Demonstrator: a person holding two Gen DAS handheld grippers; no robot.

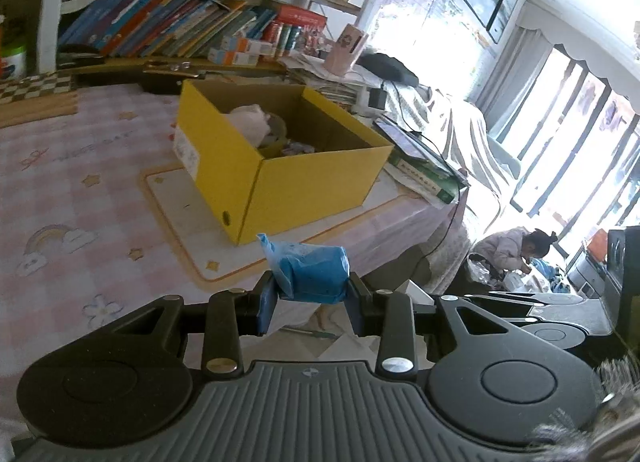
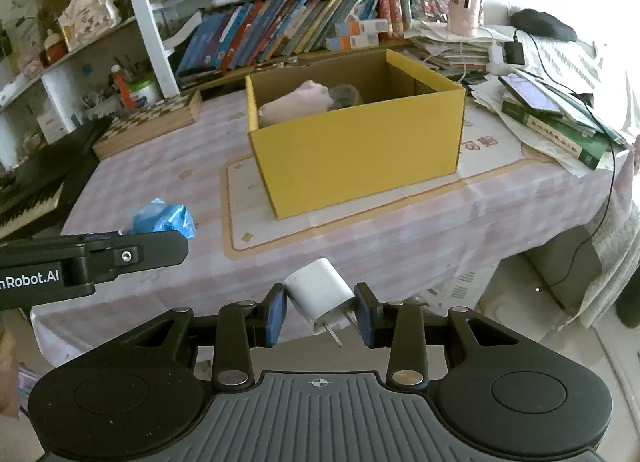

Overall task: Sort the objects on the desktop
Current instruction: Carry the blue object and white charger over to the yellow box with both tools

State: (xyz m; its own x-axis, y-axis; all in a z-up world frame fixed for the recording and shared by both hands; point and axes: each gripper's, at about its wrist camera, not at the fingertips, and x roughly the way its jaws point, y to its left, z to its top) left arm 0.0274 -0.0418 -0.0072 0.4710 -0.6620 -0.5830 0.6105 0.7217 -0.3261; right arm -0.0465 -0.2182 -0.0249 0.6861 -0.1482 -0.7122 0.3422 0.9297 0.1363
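- Left wrist view: the left tool point(image 1: 312, 304) clamps a crinkly blue plastic bundle point(image 1: 310, 272) between its pads.
- The right tool point(image 2: 320, 312) grips a smooth white charger point(image 2: 320, 294), tilted, prongs toward the camera.
- An open yellow cardboard box point(image 2: 356, 153) stands ahead on the pink checked surface point(image 2: 160, 165), well apart from both tools.

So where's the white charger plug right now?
In the right wrist view, the white charger plug is clamped in the right gripper, prongs pointing back toward the camera, held off the table's near edge in front of the yellow box.
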